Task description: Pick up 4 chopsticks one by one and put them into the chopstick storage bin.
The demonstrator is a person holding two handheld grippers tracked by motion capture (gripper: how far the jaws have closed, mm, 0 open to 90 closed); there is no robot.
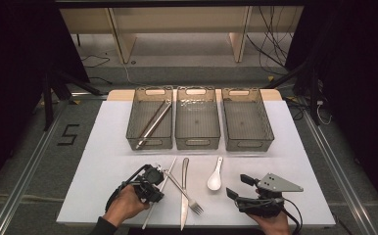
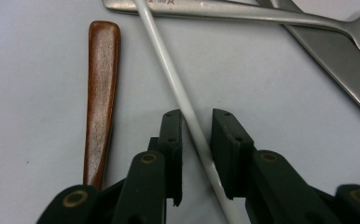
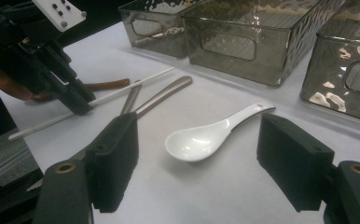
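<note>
Left gripper [image 2: 197, 135] straddles the white chopstick [image 2: 169, 70] — jaws not yet pinching.

The chopstick lies flat on the white table [image 1: 104, 161], just left of the fork [image 1: 184, 193] and knife [image 1: 184, 196], with a brown wooden handle [image 2: 101, 98] beside it; its far end slips under the fork's handle. A gap shows at the right pad [image 2: 227, 149], so it is bracketed, not gripped. The risk, as judged from here — a thin round stick can roll or skid out as the jaws meet, and lifting may drag the fork along. The right gripper [image 3: 211, 163] waits with jaws wide apart and holding nothing, its camera looking at the spoon [image 3: 211, 137].
</note>
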